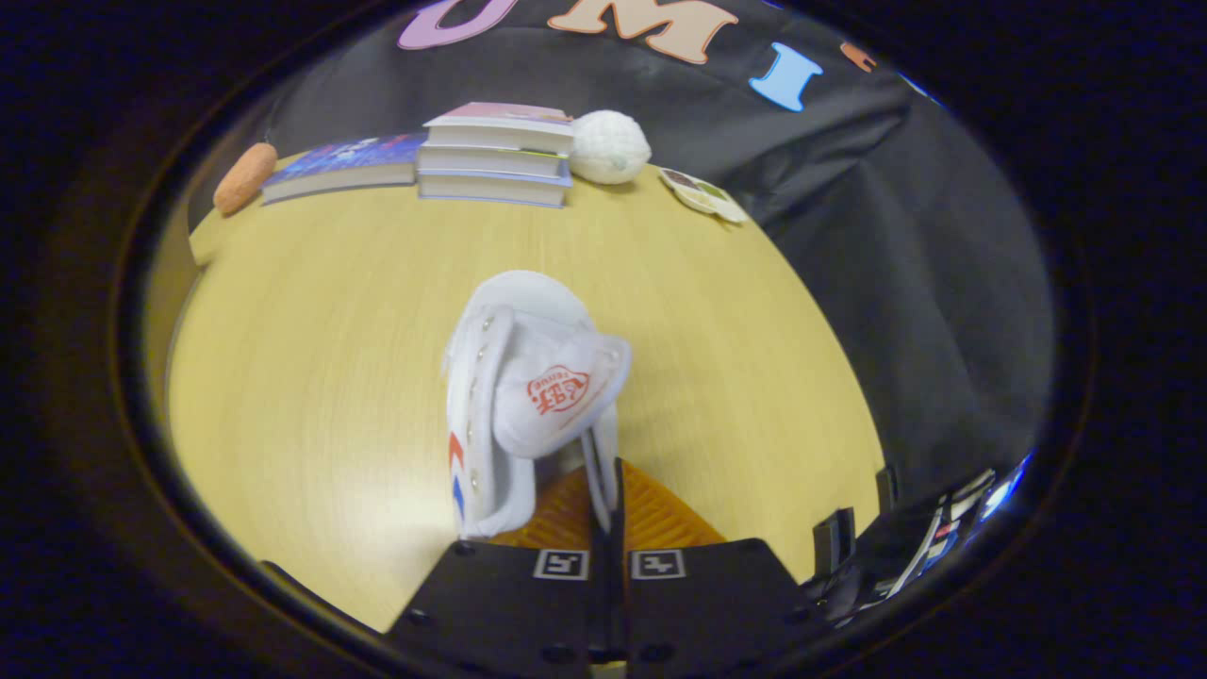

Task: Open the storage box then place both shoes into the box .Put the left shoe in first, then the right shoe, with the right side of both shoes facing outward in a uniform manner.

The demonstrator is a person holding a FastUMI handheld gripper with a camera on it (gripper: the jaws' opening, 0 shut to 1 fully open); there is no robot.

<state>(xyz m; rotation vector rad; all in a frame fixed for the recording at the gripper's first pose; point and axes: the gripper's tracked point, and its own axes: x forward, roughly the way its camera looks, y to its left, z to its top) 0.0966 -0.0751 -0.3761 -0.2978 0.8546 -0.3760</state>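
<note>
Pale wood table [311,377]: gripper [608,509] fingers pressed together on white shoe's [528,387] collar edge, shoe's long axis running straight ahead, toe away.

I am seeing my gripper's [608,490] ribbed orange fingers [660,514] pinching a white shoe [528,396] bearing red-and-blue chevrons over the pale yellow wood-grain table [311,358].

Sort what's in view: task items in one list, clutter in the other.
Job: white shoe, pinched at its side wall by the shut gripper, hanging over the wooden table.

Lying about, beyond the shoe: stack of books, single book, white ball, orange object, small card.
</note>
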